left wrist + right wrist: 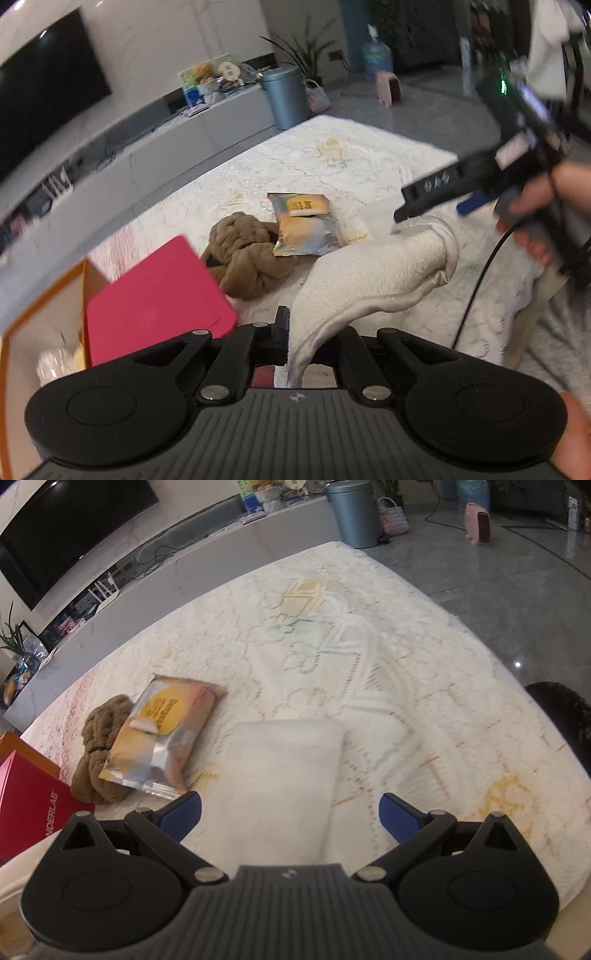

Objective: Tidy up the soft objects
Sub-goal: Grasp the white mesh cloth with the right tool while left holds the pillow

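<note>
packet (162,734) on knot (98,753), on rug (406,701)

Two fisheye cameras, each riding just behind a hand-held tool, look forward and steeply down over a white patterned rug (369,686). The left wrist view sits close above a white towel (373,273) and faces a wall-mounted television (44,85); its edges are blurred, perhaps by motion. The right wrist view faces much the same way. Both share the towel, a foil packet (306,225), a brown knotted cushion (243,254) and a red box (155,295).
</note>
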`<state>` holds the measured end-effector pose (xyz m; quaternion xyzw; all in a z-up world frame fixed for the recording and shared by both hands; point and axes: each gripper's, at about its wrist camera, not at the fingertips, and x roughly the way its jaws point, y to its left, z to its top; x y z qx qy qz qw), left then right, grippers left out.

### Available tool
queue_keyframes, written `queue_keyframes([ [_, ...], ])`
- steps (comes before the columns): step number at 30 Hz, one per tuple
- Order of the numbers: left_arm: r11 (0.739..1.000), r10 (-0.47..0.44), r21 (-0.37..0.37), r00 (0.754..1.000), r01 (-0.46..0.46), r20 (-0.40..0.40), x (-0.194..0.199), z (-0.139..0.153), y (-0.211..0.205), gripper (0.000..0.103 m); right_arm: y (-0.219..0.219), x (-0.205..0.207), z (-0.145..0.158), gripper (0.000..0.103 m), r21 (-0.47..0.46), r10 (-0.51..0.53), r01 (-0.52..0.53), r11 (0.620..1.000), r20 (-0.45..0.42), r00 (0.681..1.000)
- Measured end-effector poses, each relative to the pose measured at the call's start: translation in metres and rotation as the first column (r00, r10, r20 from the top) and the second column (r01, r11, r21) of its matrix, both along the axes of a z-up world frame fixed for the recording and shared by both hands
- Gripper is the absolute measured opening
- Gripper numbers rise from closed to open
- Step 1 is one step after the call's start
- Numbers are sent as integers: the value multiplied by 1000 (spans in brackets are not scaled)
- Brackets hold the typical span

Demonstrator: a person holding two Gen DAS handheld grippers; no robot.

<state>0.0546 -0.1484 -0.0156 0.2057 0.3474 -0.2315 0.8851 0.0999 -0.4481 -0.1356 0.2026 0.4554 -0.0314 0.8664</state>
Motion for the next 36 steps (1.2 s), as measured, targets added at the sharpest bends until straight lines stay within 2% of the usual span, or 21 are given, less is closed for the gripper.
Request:
queue_keyframes([
  [3,998,22,-62,1000,-22,-8,-10,5,16,5,12,6,-3,100,-28,29,-29,999,-10,1000],
  [7,986,40,-164,999,-45,-31,-14,8,34,5,34,14,-11,100,-133,90,-95,987,-38,995],
  [11,969,47,-243,999,-49,-13,-14,10,50,5,40,21,-16,100,-116,62,-63,991,-16,998],
  [14,949,66,-305,997,-75,-40,-11,8,63,5,48,27,-21,101,-186,55,-59,981,-31,998],
  [20,945,58,-319,996,-77,-68,-11,-1,73,5,62,32,-26,101,-298,102,-117,947,-66,993],
  [23,939,59,-336,996,-80,-72,-11,0,76,5,61,31,-27,99,-308,95,-108,945,-59,994],
  [25,934,56,-348,995,-80,-81,-9,0,78,6,60,29,-26,93,-317,82,-95,944,-54,995],
  [27,932,57,-354,995,-82,-80,-9,0,79,5,57,27,-21,71,-322,77,-85,943,-39,996],
  [31,931,53,-357,995,-79,-80,-9,0,81,5,55,21,-16,51,-327,93,-97,940,-30,995],
  [32,928,59,-362,995,-84,-78,-9,0,82,5,54,20,-15,43,-323,92,-95,942,-26,995],
  [34,923,79,-372,994,-99,-70,-9,1,83,5,48,17,-13,33,-291,80,-82,953,-16,997],
  [36,921,84,-376,994,-101,-63,-11,2,83,5,38,13,-10,9,-231,66,-64,971,1,998],
])
